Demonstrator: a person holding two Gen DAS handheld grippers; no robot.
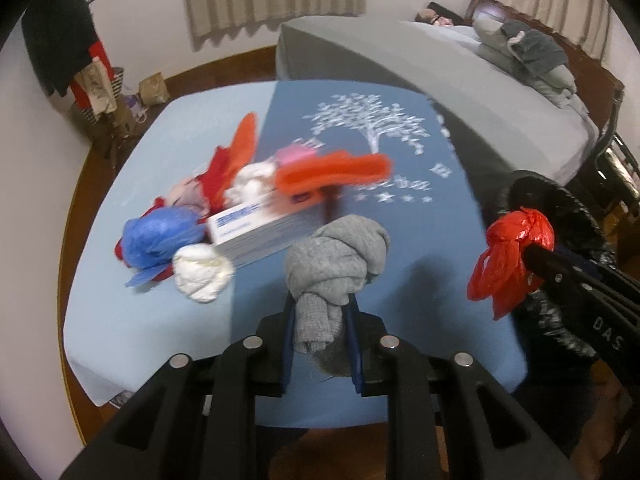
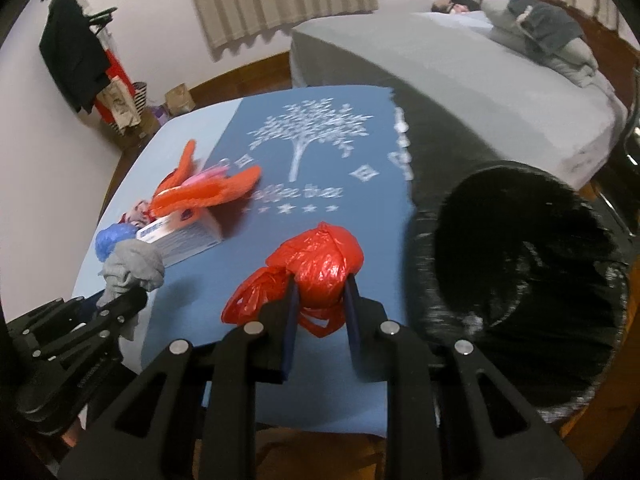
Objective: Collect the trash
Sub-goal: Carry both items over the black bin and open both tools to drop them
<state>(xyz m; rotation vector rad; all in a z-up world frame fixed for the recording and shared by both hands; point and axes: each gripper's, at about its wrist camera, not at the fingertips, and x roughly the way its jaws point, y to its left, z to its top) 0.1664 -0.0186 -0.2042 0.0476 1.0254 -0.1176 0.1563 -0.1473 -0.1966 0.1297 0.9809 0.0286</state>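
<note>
My left gripper (image 1: 320, 304) is shut on a knotted grey cloth (image 1: 336, 256), held a little above the blue-covered table (image 1: 140, 320). To its right, my right gripper (image 2: 320, 284) is shut on a balled red plastic bag (image 2: 316, 260), also lifted off the table. A black trash bag (image 2: 432, 240) gapes open at the table's right edge, close beside the red bag. On the table's left lies a pile: a white box (image 1: 260, 232), a blue bag ball (image 1: 160, 236), a white crumpled wad (image 1: 202, 272) and an orange cloth (image 1: 332, 174).
A dark blue cloth with a white tree print (image 1: 368, 128) covers the table's middle. A grey bed (image 1: 440, 60) stands behind the table. A coat rack with dark clothes (image 1: 60, 20) and paper bags on the floor (image 1: 152, 88) are at the far left.
</note>
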